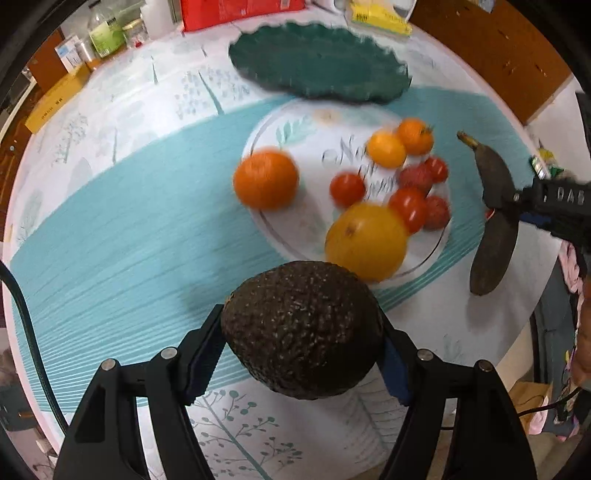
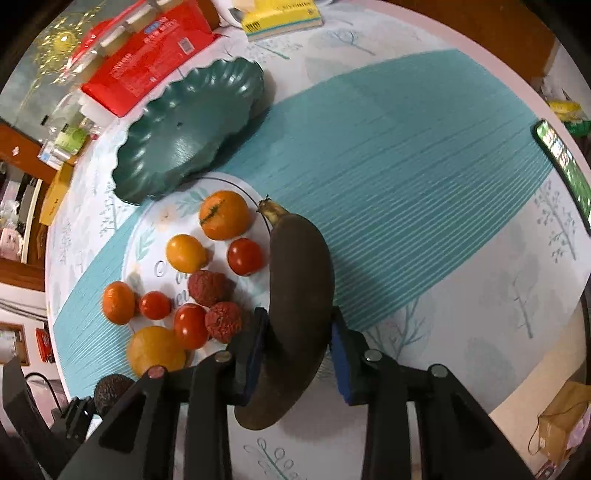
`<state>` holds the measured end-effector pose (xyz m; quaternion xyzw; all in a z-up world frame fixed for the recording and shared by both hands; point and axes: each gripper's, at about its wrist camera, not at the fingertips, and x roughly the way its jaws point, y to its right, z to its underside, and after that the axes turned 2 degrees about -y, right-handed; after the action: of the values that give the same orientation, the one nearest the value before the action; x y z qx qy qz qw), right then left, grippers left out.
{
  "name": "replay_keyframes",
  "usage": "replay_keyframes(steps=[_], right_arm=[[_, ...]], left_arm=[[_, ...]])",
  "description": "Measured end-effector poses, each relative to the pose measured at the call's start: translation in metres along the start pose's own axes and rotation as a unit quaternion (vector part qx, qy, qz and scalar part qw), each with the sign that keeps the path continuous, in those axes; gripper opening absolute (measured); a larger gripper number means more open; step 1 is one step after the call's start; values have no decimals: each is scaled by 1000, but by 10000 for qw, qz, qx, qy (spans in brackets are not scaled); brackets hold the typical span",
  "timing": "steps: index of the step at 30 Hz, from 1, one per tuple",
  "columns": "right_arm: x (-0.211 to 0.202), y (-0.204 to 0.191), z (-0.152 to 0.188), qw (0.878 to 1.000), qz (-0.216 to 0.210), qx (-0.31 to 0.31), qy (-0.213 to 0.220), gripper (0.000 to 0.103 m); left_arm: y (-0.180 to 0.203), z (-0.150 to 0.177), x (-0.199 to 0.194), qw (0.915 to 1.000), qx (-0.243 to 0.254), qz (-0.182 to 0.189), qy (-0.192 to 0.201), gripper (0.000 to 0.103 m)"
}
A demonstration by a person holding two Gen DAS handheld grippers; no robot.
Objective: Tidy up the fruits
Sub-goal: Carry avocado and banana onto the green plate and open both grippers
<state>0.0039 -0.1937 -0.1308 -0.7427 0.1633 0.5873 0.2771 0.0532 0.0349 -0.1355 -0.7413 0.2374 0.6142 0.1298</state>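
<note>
My left gripper (image 1: 303,332) is shut on a dark bumpy avocado (image 1: 301,328) and holds it above the table near the white plate (image 1: 269,229). My right gripper (image 2: 297,332) is shut on a blackened banana (image 2: 295,295), also seen in the left wrist view (image 1: 493,221), beside the plate (image 2: 147,236). The plate holds oranges (image 1: 266,179), a yellow citrus fruit (image 1: 365,242), cherry tomatoes (image 1: 347,189) and red lychees (image 2: 210,287). An empty green scalloped dish (image 1: 317,61) sits just beyond the plate; it shows in the right wrist view (image 2: 184,129) too.
A red box (image 2: 147,55) and a yellow book (image 2: 280,18) lie at the far table edge. Bottles (image 1: 105,33) and small boxes stand at the far left. A phone (image 2: 563,166) lies at the right edge. The table edge runs close on the right.
</note>
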Motion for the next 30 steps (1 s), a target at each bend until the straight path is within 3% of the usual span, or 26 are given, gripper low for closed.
replay_keyframes(steps=[6, 13, 16, 21, 30], right_arm=[[-37, -14, -29, 9974, -193, -559, 423, 33], [-61, -55, -103, 9838, -393, -1437, 994, 32], [-56, -75, -135, 9767, -415, -1789, 1112, 32], [-18, -94, -180, 9742, -526, -2045, 797, 32], [53, -105, -215, 9740, -75, -2240, 330, 32]], left_arm=[[5, -41, -53, 9985, -24, 17, 555, 73], [4, -136, -78, 9919, -147, -298, 1227, 73], [0, -178, -63, 9902, -295, -221, 1344, 73], [-10, -230, -23, 9897, -567, -235, 1296, 73], [-19, -265, 57, 9920, -993, -315, 716, 73]])
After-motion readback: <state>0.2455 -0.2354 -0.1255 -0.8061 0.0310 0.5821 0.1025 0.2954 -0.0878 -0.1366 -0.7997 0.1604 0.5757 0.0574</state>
